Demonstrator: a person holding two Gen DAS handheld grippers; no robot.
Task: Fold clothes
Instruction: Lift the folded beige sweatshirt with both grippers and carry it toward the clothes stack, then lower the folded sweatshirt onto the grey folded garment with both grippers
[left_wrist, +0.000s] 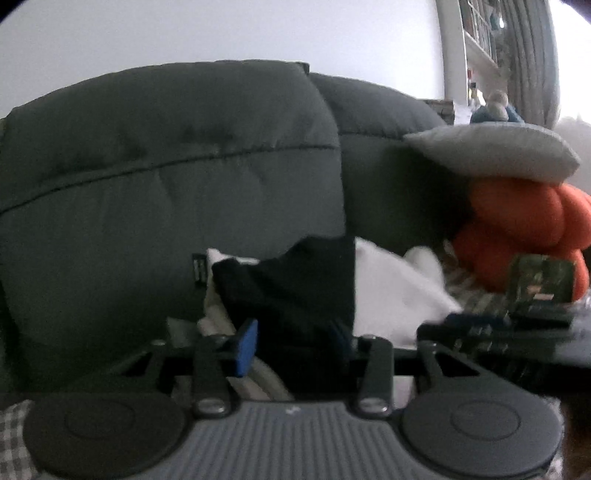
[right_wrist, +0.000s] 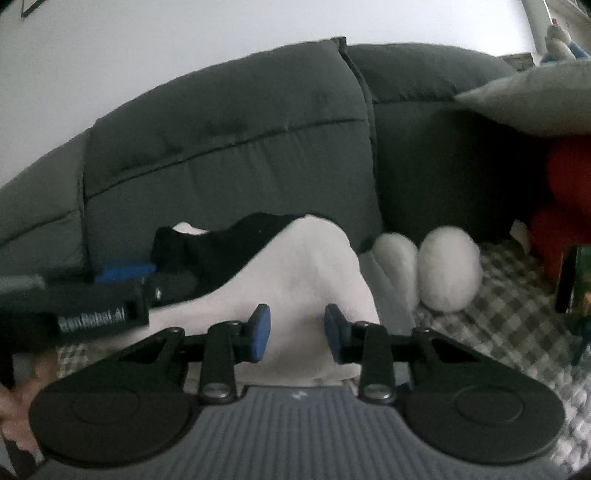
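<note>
Left claw (left_wrist: 295, 347) sits low in front of a dark grey sofa (left_wrist: 166, 166), jaws partly apart with a black garment (left_wrist: 291, 284) filling the gap between them; the blue pad at 9 o'clock shows clearly, the one at 3 o'clock is mostly lost against the dark cloth, so I cannot tell whether the pads actually press on it. The black garment stands up against the sofa back, with a white garment (left_wrist: 391, 291) just beside it at 3 o'clock. Further toward 3 o'clock: an orange cushion (left_wrist: 524, 221) with a grey pillow (left_wrist: 495, 151) resting on top of it. The other claw's body is visible at 3 o'clock low in the left wrist view, blurred. In the right wrist view, the right claw (right_wrist: 297, 334) has its jaws at a moderate gap with the white garment (right_wrist: 306, 273) draped in a mound in front of and between them; the blue pads (right_wrist: 260, 332) do not look pressed on the cloth, there's white fabric showing clear of each. The black garment (right_wrist: 236, 243) lies behind the white one at 10 o'clock. Two white rounded bundles (right_wrist: 448, 269) sit at 2 o'clock on a checked cover (right_wrist: 498, 332). Everything is soft with motion blur.
</note>
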